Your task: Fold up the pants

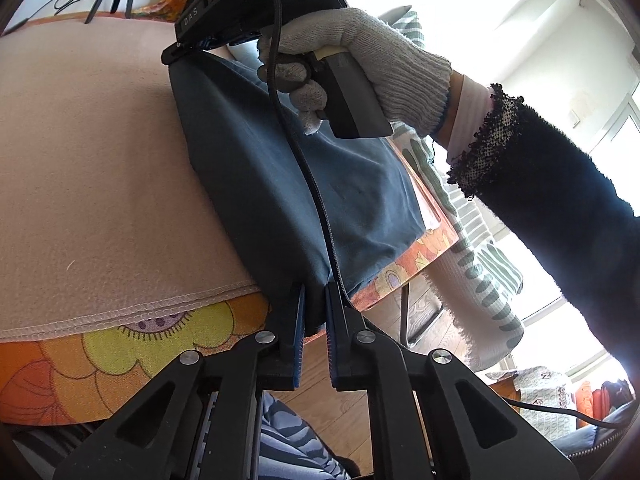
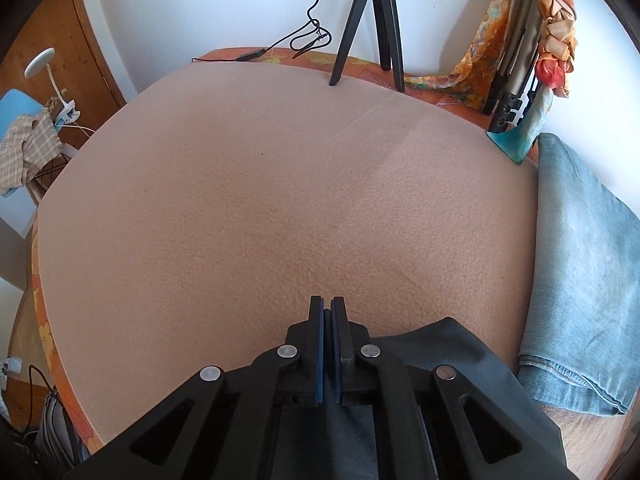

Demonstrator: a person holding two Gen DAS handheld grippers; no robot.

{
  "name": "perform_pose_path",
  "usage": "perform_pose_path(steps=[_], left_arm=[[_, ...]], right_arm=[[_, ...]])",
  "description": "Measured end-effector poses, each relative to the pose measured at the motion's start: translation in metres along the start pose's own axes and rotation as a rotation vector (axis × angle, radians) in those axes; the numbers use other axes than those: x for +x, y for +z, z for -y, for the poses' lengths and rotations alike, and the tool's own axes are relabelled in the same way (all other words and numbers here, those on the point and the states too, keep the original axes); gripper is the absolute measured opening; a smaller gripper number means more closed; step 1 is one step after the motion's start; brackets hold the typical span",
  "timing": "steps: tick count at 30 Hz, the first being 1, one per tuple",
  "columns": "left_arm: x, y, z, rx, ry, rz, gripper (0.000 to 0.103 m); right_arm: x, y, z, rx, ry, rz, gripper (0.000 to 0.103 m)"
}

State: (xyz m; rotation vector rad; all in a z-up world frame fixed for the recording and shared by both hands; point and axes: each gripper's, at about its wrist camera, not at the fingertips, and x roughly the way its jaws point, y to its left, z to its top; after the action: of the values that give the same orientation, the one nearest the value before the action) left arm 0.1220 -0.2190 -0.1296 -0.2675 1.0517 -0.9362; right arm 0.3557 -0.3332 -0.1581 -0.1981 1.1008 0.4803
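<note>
A black tripod (image 2: 370, 20) stands at the desk's far edge; folded jeans (image 2: 576, 280), seemingly denim, lie along its right edge.

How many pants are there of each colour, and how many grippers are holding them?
Dark blue pants: 1
Light blue jeans, folded: 1
Grippers shut on the dark blue pants: 2, the left gripper and the right gripper
Total: 2 pants, 2 grippers
</note>
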Motion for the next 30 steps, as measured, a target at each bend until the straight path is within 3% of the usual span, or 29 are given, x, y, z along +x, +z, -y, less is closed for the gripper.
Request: perform_pose_path(steps=[6,8,13,18,22,24,26,30], left_arm=[[-0.003,-0.004,0.003,0.025,0.030,-0.028,0.007],[-0.006,-0.005,0.005,0.035,0.039,-0.039,0.007],[-0.022,-0.004,0.010,0.035,0.037,-0.031,0.011],[-0.044,0.006,0.010,0.048,0.043,0.018,0.016],[-0.048,0.023,0.002,0.033,0.066,0.049,0.047],[-0.046,0.034,-0.002,0.014,0.067,0.063,0.048],[-0.041,0.045,-0.006,-0.003,0.047,0.064,0.048],[-0.033,0.066,-0.017,-0.052,0.035,0.073,0.048]], right_arm=[[0.010,-0.001,0.009,0.074,0.010,-0.002,0.007],[-0.002,0.000,0.020,0.134,0.039,0.035,0.042],[-0.054,-0.016,0.044,0.199,0.059,0.150,0.040],[-0.099,-0.061,0.072,0.288,0.054,0.198,0.041],[-0.127,-0.104,0.087,0.313,0.026,0.209,0.042],[-0.138,-0.125,0.100,0.353,0.012,0.218,0.051],[-0.146,-0.145,0.116,0.400,-0.002,0.224,0.072],[-0.155,-0.183,0.150,0.498,0.006,0.204,0.077]])
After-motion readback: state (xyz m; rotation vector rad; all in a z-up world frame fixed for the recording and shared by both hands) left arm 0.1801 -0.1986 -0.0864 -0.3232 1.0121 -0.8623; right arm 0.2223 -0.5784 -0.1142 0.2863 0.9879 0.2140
